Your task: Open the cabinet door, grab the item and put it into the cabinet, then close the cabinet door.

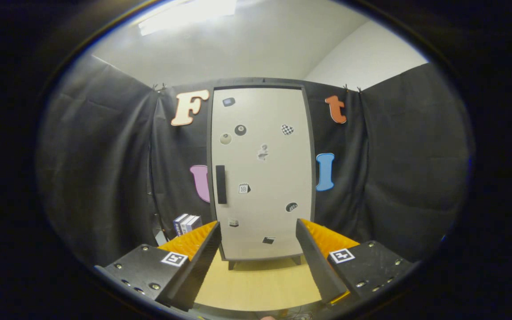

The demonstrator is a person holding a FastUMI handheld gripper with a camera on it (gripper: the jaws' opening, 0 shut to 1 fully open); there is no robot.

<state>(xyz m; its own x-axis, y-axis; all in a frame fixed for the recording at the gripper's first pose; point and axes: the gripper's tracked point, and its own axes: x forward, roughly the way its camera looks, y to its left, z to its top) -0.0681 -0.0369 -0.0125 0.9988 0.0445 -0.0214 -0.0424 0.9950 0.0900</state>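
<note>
Gripper view, and the tongs (pixel 258 231) are seen spread wide apart at the near edge, nothing held between the two fingers (pixel 202 251), a square marker tag carried on the back of each one. Between and below the fingers, a pale wooden bench (pixel 256 284) is laid out, bare in the stretch just ahead of the tips.

Beyond the fingers, at the back of the bench, the cabinet (pixel 262 171) is stood upright on short dark legs, framed in dark grey. Its door (pixel 274 178) is shut flush in the frame, a light cream panel dotted with small stickers. A dark vertical handle (pixel 221 184) is mounted near the door's left edge, at about mid-height, well ahead of the left finger's tip and untouched.

Left of the cabinet, low down and just beyond the left finger, the item to be stowed is spotted: a small dark blue and white box (pixel 186 223), stood on the bench close to the cabinet's side, partly hidden behind the finger. Whether it touches the cabinet cannot be told.

Behind everything, black cloth (pixel 105 169) is hung around the booth on three sides, and a white ceiling with a bright light strip (pixel 185 13) is seen above.
</note>
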